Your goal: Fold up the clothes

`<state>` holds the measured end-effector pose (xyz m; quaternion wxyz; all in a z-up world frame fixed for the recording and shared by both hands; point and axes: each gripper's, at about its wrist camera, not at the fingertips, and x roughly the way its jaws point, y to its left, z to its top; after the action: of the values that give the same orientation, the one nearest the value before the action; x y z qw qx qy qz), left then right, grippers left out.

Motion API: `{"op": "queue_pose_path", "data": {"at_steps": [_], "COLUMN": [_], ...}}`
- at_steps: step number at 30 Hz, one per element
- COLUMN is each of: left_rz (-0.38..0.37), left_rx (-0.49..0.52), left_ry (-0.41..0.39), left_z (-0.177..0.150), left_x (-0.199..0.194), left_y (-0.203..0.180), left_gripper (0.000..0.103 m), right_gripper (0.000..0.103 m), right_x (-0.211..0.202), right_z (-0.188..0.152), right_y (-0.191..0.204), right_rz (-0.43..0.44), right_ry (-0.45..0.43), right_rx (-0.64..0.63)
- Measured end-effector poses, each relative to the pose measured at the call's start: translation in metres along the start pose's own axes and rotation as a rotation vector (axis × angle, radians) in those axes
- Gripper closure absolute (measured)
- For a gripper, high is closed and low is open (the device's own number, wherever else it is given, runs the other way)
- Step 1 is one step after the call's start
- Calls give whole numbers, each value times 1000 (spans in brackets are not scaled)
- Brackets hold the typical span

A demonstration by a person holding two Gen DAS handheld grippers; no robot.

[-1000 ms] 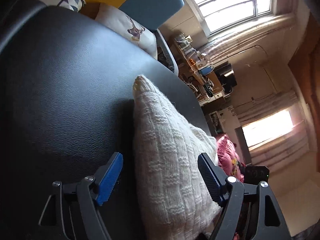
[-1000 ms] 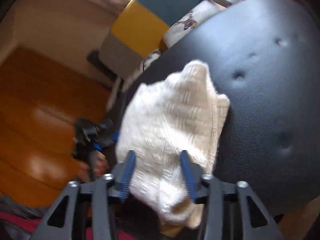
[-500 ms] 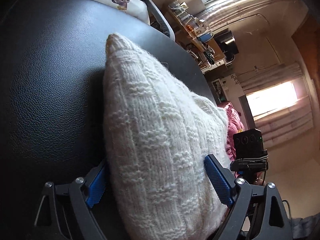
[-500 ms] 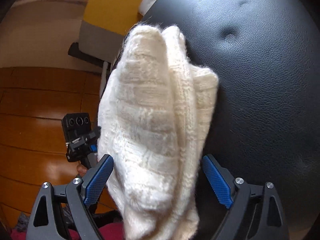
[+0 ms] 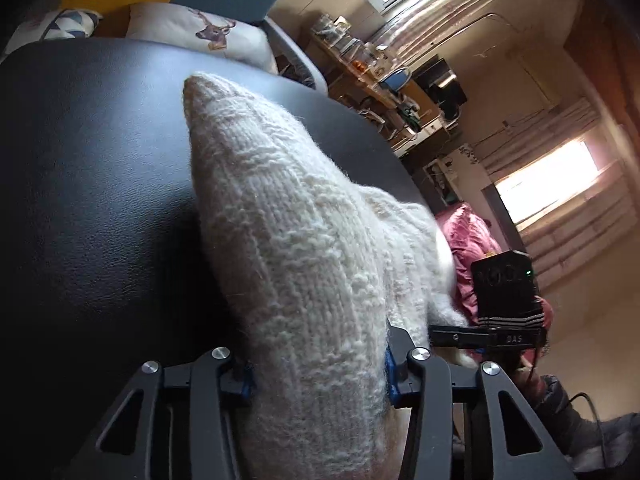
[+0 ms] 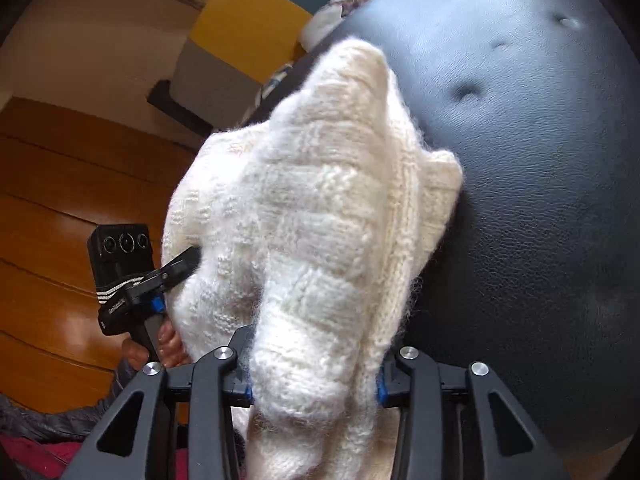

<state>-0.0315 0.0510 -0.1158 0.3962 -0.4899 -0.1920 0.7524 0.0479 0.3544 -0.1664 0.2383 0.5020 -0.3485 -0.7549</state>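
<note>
Both jaws closed since earlier | left hand-held gripper (image 5: 316, 376), right hand-held gripper (image 6: 314, 384) apparently clamp cream sweater (image 6: 320, 220)

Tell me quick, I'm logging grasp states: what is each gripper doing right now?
Left gripper: closed on the cream knit sweater.
Right gripper: closed on the same sweater, near the left one.

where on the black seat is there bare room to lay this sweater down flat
Bare black seat lies right of the cream sweater, around its button dimples. In the left view, bare leather spreads left of the sweater toward the deer pillow. It is crowded at the near edge: the left hand-held gripper and right hand-held gripper both clamp the knit.
</note>
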Motion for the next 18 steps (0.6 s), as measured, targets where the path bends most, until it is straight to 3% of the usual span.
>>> {"op": "queue_pose_path", "data": {"at_steps": [6,11,14,17,18], "left_rz": [-130,-226,-193,-158,-109], "left_rx": [151,326,372,418,448], "left_ry": [0,33,102,171,192], "left_z": [33,94,119,144,144], "left_x": [23,78,140,201,225], "left_y": [-63,-142,-167,-192,-196], "left_gripper": [57,57,56,55,54], "right_gripper": [63,63,63,63,63], "right_x": [-91,-167,-203,-208,-203], "right_z": [9,17,29,37,35], "right_y": [-16,-29,-49,-81,-96], "right_rz": [-47,-85,-176,-310,-326], "right_ry": [-211,-387,-470,-486,-482], "right_rx": [6,12,46,114,140]}}
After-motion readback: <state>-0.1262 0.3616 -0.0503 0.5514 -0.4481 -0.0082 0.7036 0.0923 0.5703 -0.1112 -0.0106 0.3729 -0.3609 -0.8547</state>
